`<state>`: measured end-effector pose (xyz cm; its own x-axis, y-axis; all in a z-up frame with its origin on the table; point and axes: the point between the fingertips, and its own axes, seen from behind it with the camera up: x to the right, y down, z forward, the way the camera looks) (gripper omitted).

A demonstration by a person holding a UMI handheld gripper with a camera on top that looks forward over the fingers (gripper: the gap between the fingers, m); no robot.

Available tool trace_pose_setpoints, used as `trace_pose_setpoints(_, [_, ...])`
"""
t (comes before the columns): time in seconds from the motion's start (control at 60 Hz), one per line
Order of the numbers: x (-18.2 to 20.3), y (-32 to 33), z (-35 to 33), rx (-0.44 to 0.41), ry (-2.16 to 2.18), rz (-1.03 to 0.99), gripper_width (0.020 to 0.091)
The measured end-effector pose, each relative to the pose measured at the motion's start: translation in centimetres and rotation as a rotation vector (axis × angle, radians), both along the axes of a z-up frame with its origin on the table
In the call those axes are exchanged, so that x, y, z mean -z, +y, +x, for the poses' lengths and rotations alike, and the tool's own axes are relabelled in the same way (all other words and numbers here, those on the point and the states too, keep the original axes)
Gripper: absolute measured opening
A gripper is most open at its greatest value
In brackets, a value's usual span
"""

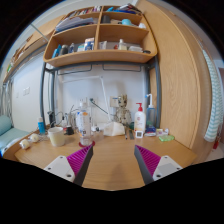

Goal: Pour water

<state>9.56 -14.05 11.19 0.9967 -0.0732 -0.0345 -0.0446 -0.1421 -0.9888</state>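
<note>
1 mug (57, 136), 2 bottles — one (84, 126), another (140, 121) — 2 shelves (98, 57).

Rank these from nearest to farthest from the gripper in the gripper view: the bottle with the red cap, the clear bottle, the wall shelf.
1. Clear bottle, just beyond the left finger of the open gripper.
2. Bottle with the red cap, farther back on the desk, right of centre.
3. Wall shelf, high above the desk.
</note>
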Motion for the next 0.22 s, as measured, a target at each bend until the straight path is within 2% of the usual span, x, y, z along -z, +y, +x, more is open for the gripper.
trace_pose_setpoints(0.217, [0.4,-0.6,1.7,0.024,0.008,0.004,0.0852])
